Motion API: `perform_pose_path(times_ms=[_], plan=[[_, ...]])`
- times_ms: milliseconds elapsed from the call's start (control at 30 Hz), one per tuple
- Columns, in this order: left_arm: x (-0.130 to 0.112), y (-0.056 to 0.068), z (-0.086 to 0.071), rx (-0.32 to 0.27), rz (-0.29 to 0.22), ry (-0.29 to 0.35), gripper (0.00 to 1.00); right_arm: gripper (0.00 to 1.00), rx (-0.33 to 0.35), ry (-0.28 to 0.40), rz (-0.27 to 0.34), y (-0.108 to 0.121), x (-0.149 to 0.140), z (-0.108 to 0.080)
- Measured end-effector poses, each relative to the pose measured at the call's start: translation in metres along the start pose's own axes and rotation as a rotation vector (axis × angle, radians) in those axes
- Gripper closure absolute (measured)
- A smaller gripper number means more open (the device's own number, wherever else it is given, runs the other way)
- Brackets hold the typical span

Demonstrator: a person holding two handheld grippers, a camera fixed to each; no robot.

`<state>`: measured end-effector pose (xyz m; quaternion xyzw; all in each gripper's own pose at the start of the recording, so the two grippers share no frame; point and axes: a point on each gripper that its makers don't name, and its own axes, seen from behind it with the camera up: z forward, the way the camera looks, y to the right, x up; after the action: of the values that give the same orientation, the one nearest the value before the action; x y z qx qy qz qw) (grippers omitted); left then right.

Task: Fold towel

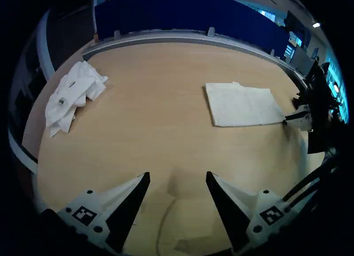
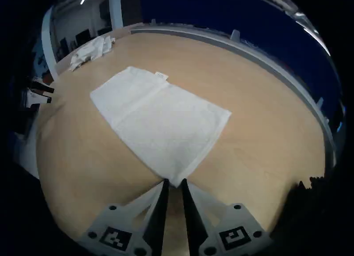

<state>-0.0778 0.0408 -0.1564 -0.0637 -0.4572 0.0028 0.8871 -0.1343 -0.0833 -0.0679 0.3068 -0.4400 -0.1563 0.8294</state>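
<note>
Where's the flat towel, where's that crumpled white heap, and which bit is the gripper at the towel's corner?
flat towel (image 2: 159, 123), right gripper view, middle of its top surface.
crumpled cloth (image 1: 73, 94), left gripper view, centre of the heap.
right gripper (image 2: 174, 184), right gripper view, midway between its fingertips.

Wide bare tabletop (image 1: 168, 123) between crumpled cloth pile (image 1: 73, 94) and flat towel (image 1: 243, 105), blue partition (image 1: 186, 13) bounding far edge
</note>
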Motion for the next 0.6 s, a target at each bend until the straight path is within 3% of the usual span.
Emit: perform_pose_path(times_ms=[100, 600], plan=[[0.000, 0.001, 0.000, 0.000, 0.000, -0.001, 0.06, 0.91, -0.005, -0.002, 0.004, 0.001, 0.000, 0.001], [0.003, 0.007, -0.004, -0.013, -0.002, 0.007, 0.06, 0.92, -0.014, 0.074, 0.022, 0.004, 0.035, -0.016]])
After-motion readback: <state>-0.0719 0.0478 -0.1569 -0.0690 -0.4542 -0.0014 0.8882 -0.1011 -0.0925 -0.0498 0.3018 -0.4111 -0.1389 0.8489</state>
